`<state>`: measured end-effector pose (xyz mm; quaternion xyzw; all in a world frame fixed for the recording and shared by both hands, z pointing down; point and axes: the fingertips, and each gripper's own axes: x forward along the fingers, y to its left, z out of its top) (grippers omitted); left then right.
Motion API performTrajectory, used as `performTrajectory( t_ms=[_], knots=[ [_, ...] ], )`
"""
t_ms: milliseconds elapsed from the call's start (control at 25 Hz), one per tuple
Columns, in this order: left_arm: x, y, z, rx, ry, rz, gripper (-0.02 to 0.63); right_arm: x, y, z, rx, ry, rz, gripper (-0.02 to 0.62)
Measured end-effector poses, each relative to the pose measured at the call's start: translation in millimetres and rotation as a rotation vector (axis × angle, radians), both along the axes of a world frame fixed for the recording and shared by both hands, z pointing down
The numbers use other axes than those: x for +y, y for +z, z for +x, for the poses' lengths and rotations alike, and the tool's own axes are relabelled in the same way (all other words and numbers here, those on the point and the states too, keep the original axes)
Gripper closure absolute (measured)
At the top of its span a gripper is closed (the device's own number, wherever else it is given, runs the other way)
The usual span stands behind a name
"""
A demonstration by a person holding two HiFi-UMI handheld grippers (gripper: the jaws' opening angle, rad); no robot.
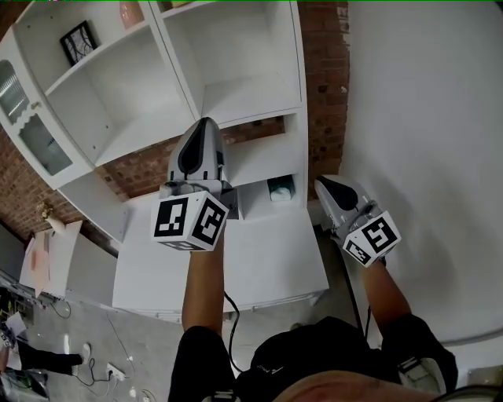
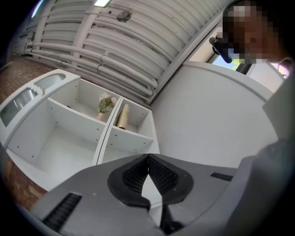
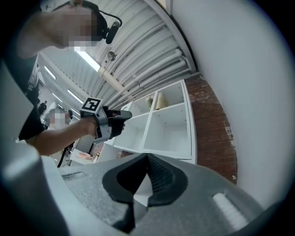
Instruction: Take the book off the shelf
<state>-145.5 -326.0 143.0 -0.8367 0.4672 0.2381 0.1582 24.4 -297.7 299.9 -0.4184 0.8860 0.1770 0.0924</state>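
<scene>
A white shelf unit (image 1: 236,86) stands against a brick wall. In a small low cubby at its right lies a pale teal thing (image 1: 280,191), perhaps the book; I cannot tell for sure. My left gripper (image 1: 206,126) is held up in front of the shelf's middle, above and left of that cubby, shut and holding nothing. My right gripper (image 1: 323,185) hangs just right of the cubby, beside the shelf's edge, also shut and holding nothing. In the left gripper view the pads (image 2: 159,173) meet at the tip. The right gripper view shows its pads (image 3: 159,177) likewise closed together.
A framed picture (image 1: 78,41) and a pink vase (image 1: 131,12) sit on upper shelves. A flower vase (image 2: 105,105) and a tan cylinder (image 2: 123,116) fill the top compartments. A white wall (image 1: 424,118) runs along the right. A low white counter (image 1: 259,267) is below the shelves.
</scene>
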Motion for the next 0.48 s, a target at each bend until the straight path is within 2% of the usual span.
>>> performTrajectory(
  t_ms=[200,480],
  knots=[
    [-32,-37,-4,0.003,-0.037,0.013,0.607,-25,-5,3,-0.002,-0.024,0.0,0.594],
    [-67,-104,-13,0.017,-0.168,0.022,0.595,-58,-21,13,-0.006,-0.114,0.016,0.594]
  ],
)
